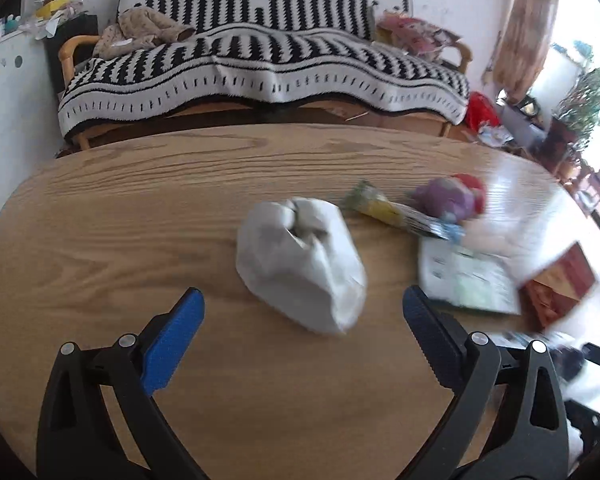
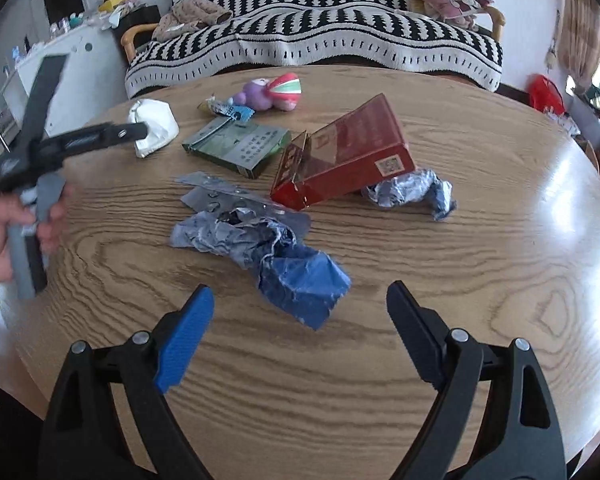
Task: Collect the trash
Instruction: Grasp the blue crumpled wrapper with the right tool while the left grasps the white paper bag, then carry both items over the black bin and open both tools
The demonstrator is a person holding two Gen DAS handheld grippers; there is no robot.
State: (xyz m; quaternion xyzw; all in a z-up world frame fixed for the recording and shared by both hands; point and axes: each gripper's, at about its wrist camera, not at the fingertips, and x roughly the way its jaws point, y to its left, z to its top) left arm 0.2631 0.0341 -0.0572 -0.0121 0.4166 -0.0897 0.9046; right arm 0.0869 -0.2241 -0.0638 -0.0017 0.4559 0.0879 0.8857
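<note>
On the wooden bench point(image 2: 480, 240), trash is lying scattered: a crumpled blue wrapper point(image 2: 284, 264) is sitting nearest the right claw point(image 2: 300, 320), just ahead of its fingertips and overlapping a silvery blister sheet point(image 2: 220, 196) behind it. Beyond these, a red carton point(image 2: 352, 152) is lying tilted with its open flap facing the camera, its far end propped over a second crumpled bluish wrapper point(image 2: 412, 194). A flat green box point(image 2: 240, 148) is resting to the left of the carton, and a white crumpled wad point(image 1: 300, 264) is lying further left, close ahead of the left claw point(image 1: 304, 316) and roughly centred between its blue pads point(image 1: 172, 340) without touching them. Farther back, a small yellow-and-blue wrapper point(image 2: 228, 109) is lying beside a purple and pink plush toy point(image 2: 272, 92). Both claws are standing wide apart, released, gripping nothing, angled down over the bench. From the right wrist view, a hand point(image 2: 4, 236) is gripping the handle of the left claw at the bench's left edge. Behind the bench, a sofa point(image 1: 260, 72) is carrying a black-and-white striped blanket, with crumpled clothing at one end.
</note>
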